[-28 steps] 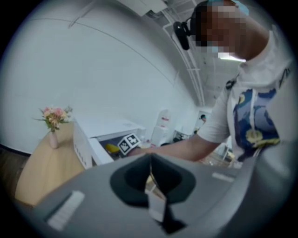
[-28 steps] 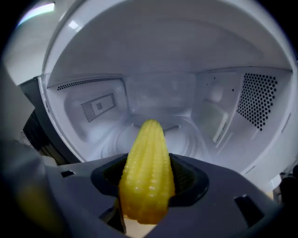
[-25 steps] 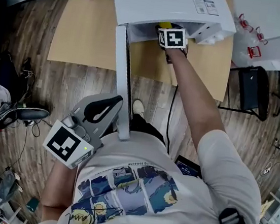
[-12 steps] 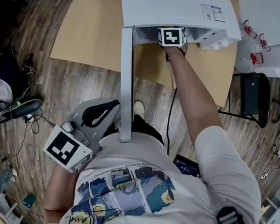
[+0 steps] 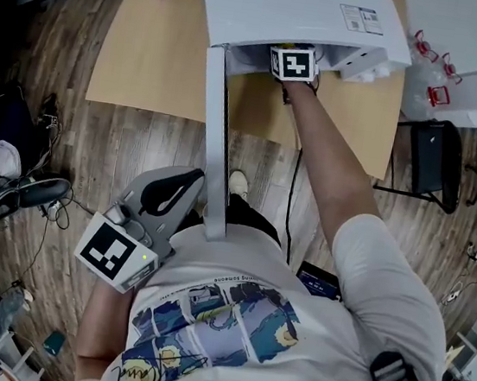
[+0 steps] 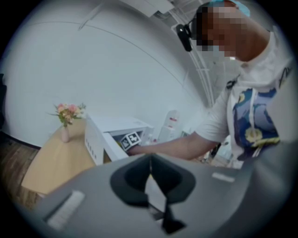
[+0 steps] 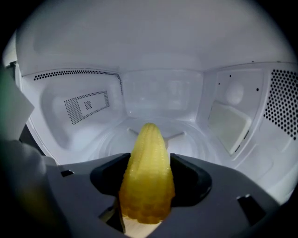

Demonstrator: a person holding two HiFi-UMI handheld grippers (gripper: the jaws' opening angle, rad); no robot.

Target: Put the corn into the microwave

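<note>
Corn [image 7: 148, 158] stays clamped in right gripper [image 7: 148, 182] inside microwave [image 7: 163, 100] — seemingly unmoved.

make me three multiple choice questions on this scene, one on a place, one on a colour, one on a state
1. Where is the corn relative to the microwave?
A. lying on top of it
B. inside its cavity, between the jaws of the right gripper
C. underneath it

2. What colour is the microwave?
A. white
B. black
C. red

3. The microwave door is:
A. closed
B. taken off
C. open

Answers:
1 B: the right gripper view shows the yellow cob clamped between the jaws with the cavity walls all around it.
2 A: both its top in the head view and its inner walls are white.
3 C: in the head view the door sticks out toward the person and the arm reaches in past it.
</note>
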